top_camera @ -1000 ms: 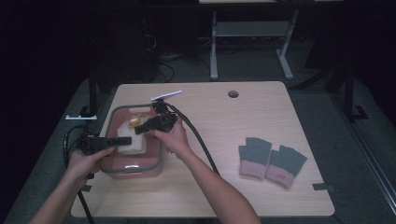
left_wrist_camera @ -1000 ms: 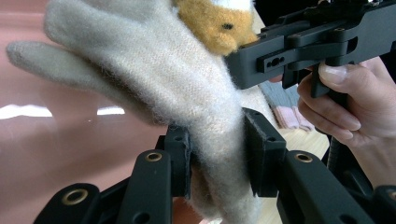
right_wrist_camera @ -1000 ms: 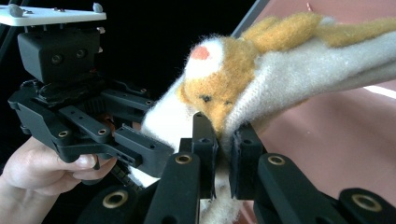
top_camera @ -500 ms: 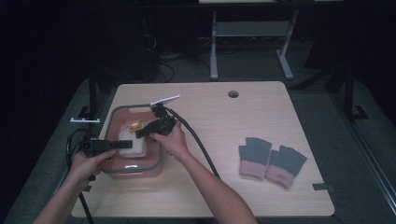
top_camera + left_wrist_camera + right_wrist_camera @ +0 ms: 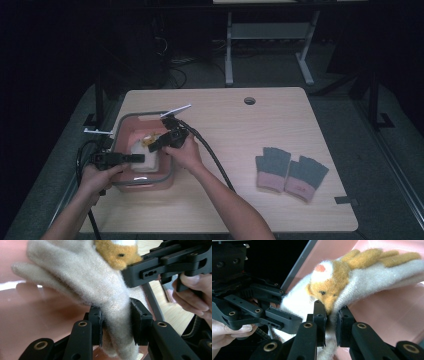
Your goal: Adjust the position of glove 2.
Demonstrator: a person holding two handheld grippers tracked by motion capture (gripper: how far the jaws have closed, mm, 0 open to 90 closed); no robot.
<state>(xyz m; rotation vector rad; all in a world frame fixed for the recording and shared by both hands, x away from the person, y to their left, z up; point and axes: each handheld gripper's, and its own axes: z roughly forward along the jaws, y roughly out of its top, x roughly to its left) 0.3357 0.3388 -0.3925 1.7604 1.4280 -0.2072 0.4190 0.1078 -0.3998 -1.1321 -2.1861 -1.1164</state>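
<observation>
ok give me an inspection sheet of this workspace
surface: wooden table, cable hole near far edge
job's things: cream glove with orange bear face, over pink bin at table's left
clutter: pair of grey gloves with pink cuffs, lying flat at right
grippers: left claw shut on the cream glove's cuff end; right claw pinches the glove's edge by the bear face, jaws just easing open
cables: black cable trails from right claw across table
surroundings: dark room, table legs and floor cables behind
</observation>
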